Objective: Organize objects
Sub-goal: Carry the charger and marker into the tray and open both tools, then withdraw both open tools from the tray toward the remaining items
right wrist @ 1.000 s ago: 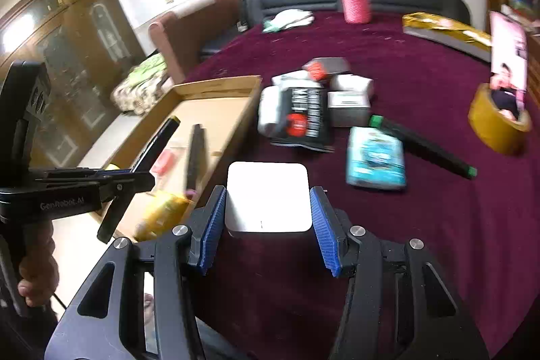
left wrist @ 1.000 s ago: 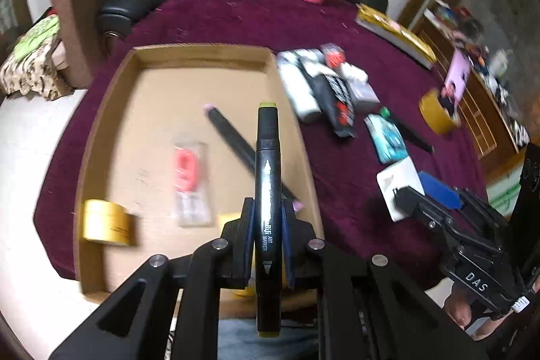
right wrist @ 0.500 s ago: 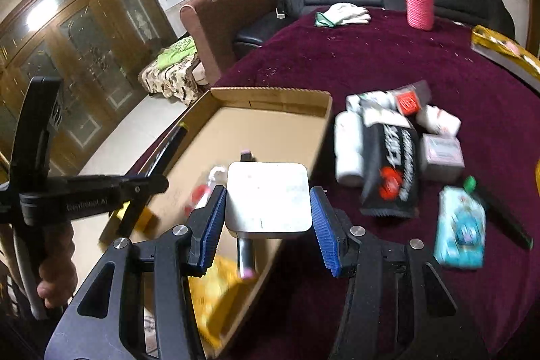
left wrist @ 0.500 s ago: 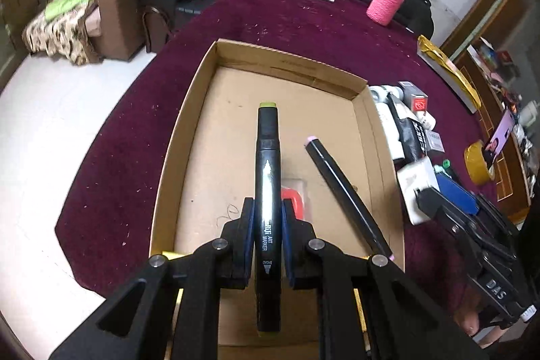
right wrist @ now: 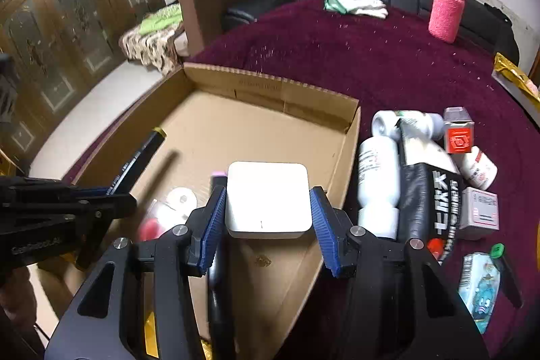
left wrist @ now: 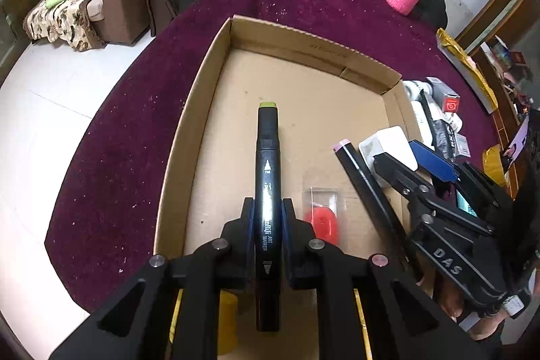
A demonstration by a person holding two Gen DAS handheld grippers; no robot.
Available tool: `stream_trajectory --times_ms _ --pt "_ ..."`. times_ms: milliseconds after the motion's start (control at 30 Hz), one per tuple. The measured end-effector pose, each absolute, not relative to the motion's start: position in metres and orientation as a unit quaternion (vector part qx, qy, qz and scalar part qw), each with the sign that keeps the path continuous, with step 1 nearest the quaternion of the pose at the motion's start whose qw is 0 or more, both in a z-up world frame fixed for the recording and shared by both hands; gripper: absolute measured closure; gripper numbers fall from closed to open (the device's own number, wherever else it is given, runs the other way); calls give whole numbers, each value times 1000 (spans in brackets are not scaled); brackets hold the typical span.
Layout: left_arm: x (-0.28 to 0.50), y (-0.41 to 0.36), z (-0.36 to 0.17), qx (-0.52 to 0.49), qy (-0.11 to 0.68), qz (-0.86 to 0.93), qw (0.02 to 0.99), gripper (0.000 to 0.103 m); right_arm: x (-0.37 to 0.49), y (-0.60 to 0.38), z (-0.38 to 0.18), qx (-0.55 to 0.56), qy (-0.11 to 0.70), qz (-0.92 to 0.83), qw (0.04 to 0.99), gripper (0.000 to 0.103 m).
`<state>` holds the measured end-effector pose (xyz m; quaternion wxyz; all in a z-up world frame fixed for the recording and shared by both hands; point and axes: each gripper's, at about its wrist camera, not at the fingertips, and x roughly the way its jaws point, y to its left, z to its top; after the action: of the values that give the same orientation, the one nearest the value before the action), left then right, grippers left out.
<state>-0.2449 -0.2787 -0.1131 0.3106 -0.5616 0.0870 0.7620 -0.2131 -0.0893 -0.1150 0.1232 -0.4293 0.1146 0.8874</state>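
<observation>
Left gripper [left wrist: 266,218] is clamped on a black marker [left wrist: 267,177] printed "ART MARKER", above the cardboard box [left wrist: 199,110]. Right gripper [right wrist: 268,211], body marked "DAS", grips a white square case [right wrist: 268,198] at the box's 3 o'clock wall.

Cardboard box [right wrist: 287,97] on tablecloth [right wrist: 388,63], marker [left wrist: 368,181] lying inside, bottles [right wrist: 378,177] right of box
</observation>
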Motion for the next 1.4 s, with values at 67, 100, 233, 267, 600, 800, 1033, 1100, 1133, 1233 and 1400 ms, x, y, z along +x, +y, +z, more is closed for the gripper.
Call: stream_trajectory --times_ms 67,100,233,267,600,800,1033,1100,1133,1233,1400 --pt "-245 -278 -114 -560 93 763 308 90 -215 -93 -116 -431 98 887 132 52" --pt "-245 -278 -115 -560 95 764 306 90 -216 -95 -116 -432 95 887 132 52" --pt "-245 -279 -116 -563 91 762 307 90 -216 -96 -118 -432 102 887 127 52" --pt "-244 -278 -116 -561 92 764 306 90 -217 -95 -119 -432 104 887 125 52" --pt "-226 -281 -107 -520 110 796 291 89 -213 -90 -115 -414 134 895 98 52" --pt "-199 -280 -78 -484 92 815 306 45 -180 -81 -93 -360 211 908 47 44" --pt "-143 -246 -58 -455 113 801 373 37 -105 -65 -83 -329 237 912 60 34" --pt "-126 -233 -59 -453 121 790 394 37 -82 -56 -88 -325 257 908 63 34" --pt "-117 -224 -60 -453 130 784 405 37 -67 -50 -91 -321 264 906 73 34" --pt "-94 -203 -62 -453 144 768 429 37 -32 -36 -98 -319 266 902 116 34" --pt "-65 -174 -67 -453 171 753 445 37 16 -6 -110 -314 300 887 157 35"
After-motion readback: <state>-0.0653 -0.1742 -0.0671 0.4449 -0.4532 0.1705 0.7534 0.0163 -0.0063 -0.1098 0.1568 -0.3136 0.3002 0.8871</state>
